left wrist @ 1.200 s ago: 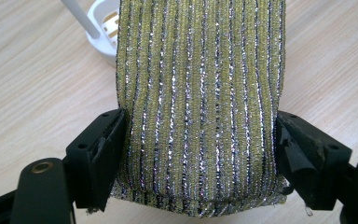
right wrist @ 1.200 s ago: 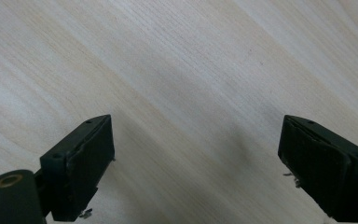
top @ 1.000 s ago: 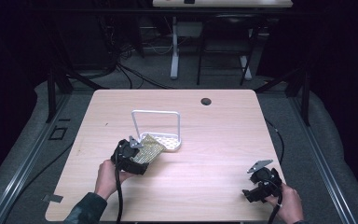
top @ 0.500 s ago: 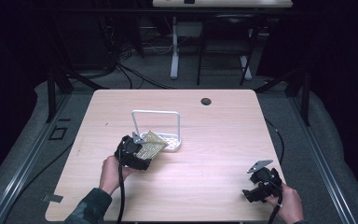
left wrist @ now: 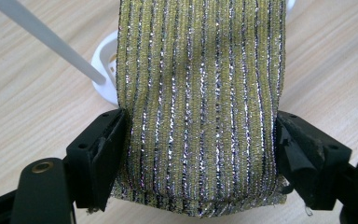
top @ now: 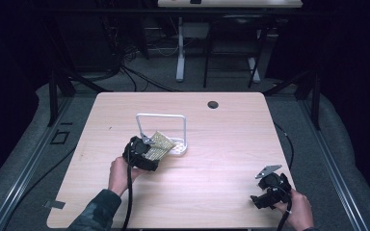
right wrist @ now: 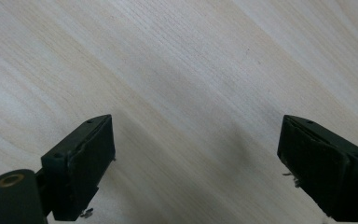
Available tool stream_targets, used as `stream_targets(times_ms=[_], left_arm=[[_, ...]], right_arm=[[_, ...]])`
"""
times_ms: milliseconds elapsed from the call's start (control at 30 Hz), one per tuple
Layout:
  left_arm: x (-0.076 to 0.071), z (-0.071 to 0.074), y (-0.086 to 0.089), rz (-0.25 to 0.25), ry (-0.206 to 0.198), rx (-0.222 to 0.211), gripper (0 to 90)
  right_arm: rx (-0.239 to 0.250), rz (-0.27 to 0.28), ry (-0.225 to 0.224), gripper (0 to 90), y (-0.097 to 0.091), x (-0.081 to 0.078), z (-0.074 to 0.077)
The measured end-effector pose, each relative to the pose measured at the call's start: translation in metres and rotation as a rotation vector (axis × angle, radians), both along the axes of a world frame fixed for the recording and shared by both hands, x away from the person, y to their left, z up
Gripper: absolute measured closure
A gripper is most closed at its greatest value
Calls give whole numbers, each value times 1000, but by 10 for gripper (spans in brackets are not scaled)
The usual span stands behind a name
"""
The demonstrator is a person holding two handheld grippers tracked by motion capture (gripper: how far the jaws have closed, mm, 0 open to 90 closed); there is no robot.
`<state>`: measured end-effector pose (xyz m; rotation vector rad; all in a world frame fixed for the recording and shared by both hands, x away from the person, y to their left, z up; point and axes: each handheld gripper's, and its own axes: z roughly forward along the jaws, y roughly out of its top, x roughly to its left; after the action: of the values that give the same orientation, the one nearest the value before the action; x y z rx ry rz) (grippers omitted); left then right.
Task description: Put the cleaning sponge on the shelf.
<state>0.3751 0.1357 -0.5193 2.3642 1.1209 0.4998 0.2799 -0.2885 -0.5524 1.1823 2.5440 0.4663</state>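
The left gripper's (left wrist: 200, 154) fingers (left wrist: 98, 158) pinch a glittery gold-striped folded cloth (left wrist: 200, 93): soft, light, best gripped at its fold. It drapes toward twelve o'clock over the white wire rack (top: 179, 144). The right gripper (right wrist: 196, 163) gapes empty above the wooden bench (top: 221, 125).

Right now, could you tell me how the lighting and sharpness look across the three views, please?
High view: table lit, surroundings nearly black, image soft. Left gripper view: cloth sharp between the left claw jaws, its silver threads glinting, the white rack behind slightly soft. Right gripper view: wood grain clear, a faint shadow on it between the open right claw jaws.
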Motion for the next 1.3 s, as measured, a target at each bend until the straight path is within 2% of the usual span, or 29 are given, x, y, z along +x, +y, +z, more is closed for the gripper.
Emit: stream_targets(times_ms=[167, 433, 833, 1300], left_arm=[[5, 0, -4, 4, 0, -12, 213], [15, -4, -10, 0, 5, -1, 213], [26, -4, -17, 7, -1, -10, 213], [38, -12, -27, 6, 11, 18, 211]], right_arm=[[-1, 1, 0, 103, 0, 0, 0], [-4, 1, -8, 107, 0, 0, 0], [3, -2, -9, 106, -1, -1, 0], [6, 1, -11, 106, -2, -1, 1]])
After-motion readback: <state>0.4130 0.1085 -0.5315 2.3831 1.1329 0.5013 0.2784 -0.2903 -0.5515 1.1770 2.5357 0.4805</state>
